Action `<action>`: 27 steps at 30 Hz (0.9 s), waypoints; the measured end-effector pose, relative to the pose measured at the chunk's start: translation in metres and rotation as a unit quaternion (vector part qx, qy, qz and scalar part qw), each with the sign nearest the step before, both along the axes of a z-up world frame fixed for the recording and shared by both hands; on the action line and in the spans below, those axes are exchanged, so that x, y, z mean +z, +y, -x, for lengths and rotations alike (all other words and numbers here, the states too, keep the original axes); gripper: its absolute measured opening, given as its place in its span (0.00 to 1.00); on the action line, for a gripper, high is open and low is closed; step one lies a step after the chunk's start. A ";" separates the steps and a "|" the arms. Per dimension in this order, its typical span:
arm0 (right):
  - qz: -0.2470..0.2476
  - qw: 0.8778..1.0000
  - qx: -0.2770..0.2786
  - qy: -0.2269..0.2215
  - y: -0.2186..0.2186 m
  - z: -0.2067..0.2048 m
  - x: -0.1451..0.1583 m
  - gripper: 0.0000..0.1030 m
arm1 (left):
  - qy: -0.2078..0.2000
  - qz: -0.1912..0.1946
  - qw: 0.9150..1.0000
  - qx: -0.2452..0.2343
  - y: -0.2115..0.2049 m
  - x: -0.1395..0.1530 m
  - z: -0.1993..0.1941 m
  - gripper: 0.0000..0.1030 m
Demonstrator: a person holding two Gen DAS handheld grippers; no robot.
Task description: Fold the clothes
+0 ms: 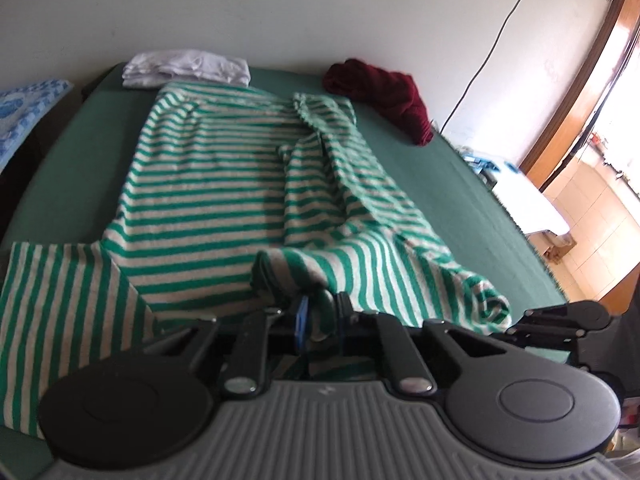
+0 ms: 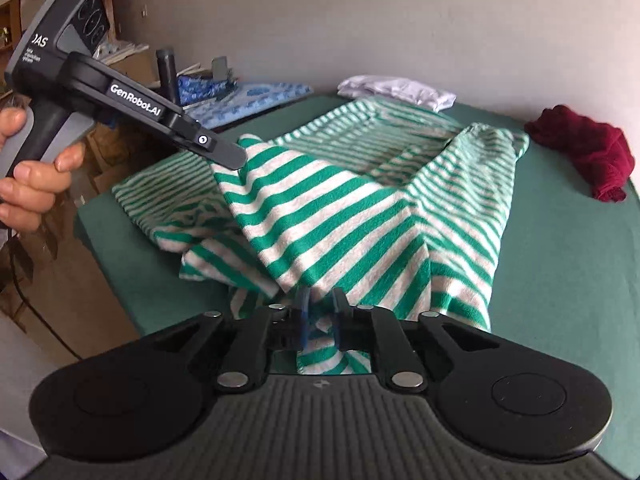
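A green-and-white striped garment [image 1: 208, 168] lies spread on the green-covered surface [image 1: 460, 184], its near edge lifted and bunched. In the left wrist view my left gripper [image 1: 322, 312] is shut on a fold of that near edge, with cloth pinched between the blue pads. In the right wrist view my right gripper [image 2: 322, 312] is likewise shut on the striped garment [image 2: 360, 208], cloth hanging through the jaws. The left gripper [image 2: 236, 162] appears at upper left there, held by a hand [image 2: 28, 168], its tip clamped on a raised corner. The right gripper [image 1: 514, 330] shows at the left view's right edge.
A folded white garment [image 1: 188, 68] and a crumpled dark red garment [image 1: 384, 96] lie at the far edge by the wall. A blue patterned cloth [image 2: 248, 96] lies beyond the left side. A cable [image 1: 492, 40] hangs on the wall. A bright doorway stands at far right.
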State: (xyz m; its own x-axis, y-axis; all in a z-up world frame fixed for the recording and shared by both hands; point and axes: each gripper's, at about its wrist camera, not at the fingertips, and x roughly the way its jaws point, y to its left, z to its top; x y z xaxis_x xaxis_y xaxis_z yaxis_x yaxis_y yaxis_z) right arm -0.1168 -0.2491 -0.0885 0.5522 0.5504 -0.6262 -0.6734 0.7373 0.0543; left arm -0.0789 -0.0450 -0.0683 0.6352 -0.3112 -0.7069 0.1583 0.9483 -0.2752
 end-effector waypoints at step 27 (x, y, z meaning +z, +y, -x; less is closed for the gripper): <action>-0.018 0.999 0.028 0.040 -0.077 -0.001 0.007 0.08 | 0.003 -0.040 0.995 0.088 -0.005 0.011 -0.002 0.10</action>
